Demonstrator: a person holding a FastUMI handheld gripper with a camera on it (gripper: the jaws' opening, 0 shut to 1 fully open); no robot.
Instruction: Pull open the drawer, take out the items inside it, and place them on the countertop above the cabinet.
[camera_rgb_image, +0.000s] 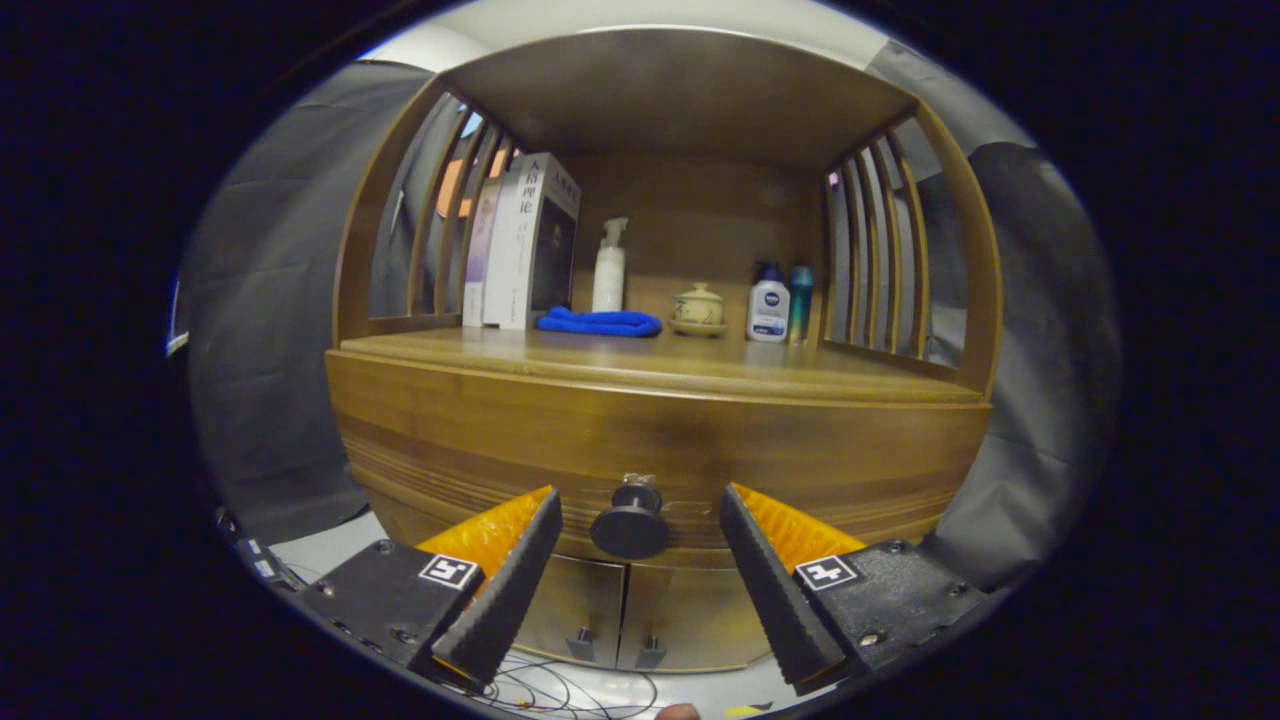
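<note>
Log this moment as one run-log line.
phase: approach | claw: open, fingers either side of drawer knob, not touching | drawer: closed | countertop: cloth, bottles, books

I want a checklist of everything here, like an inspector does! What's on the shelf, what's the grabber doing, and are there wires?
Surface: wooden countertop above the drawer, bare at its front.
Job's things: drawer closed; its round knob sits between the fingers, untouched. Contents hidden.
Clutter: at the back of the countertop, books, white pump bottle, blue cloth, lidded cup, two small bottles.
Grippers: gripper open, fingers on either side of the knob.
Cables: thin wires on the floor below the cabinet doors.
Surroundings: dark cloth wall.
</note>
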